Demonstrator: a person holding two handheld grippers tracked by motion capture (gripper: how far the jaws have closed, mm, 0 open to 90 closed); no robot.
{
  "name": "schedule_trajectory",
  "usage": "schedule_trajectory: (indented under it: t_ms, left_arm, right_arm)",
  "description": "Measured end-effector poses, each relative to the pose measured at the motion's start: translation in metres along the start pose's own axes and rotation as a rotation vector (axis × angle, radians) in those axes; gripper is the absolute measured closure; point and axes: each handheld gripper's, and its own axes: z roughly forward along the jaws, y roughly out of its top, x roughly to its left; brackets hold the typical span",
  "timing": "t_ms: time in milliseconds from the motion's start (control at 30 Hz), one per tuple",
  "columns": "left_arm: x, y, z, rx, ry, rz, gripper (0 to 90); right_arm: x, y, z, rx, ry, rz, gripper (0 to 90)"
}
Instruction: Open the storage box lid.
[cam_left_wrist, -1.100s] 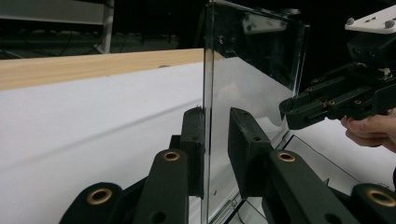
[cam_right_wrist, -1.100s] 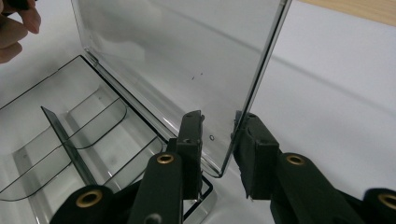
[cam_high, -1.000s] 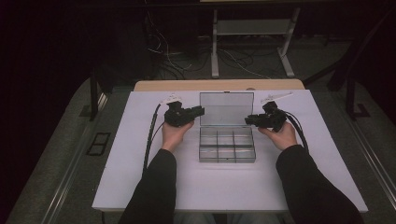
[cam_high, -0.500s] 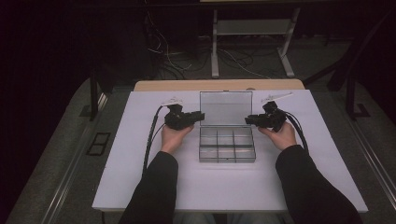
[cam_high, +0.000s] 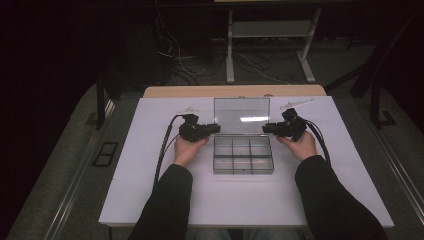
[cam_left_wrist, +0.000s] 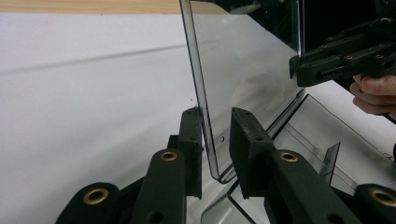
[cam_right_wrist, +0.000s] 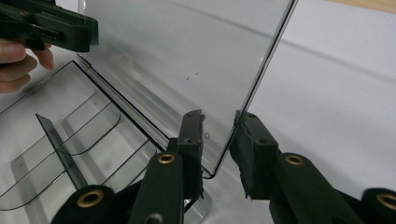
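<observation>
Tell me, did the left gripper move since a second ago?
Yes, a little. The left gripper shifted slightly along the near-left edge of the clear box's lid, but it stays at the same corner of the box on the white table.

Your forearms lie on either side, sleeves dark. Left gripper (cam_high: 214, 128) points inward, jaws narrowed but gapped. Right gripper (cam_high: 266, 129) mirrors it, jaws likewise parted.
</observation>
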Motion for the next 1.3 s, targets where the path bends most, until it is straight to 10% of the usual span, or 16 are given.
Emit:
schedule_trajectory:
  t_ms: [1300]
  left_arm:
    - [0.0059,-0.0043,0.0083,0.042,0.005,-0.099,57.0]
  right_arm:
    - [-0.0088,-0.0066,0.0082,-0.004,0.003,0.090,57.0]
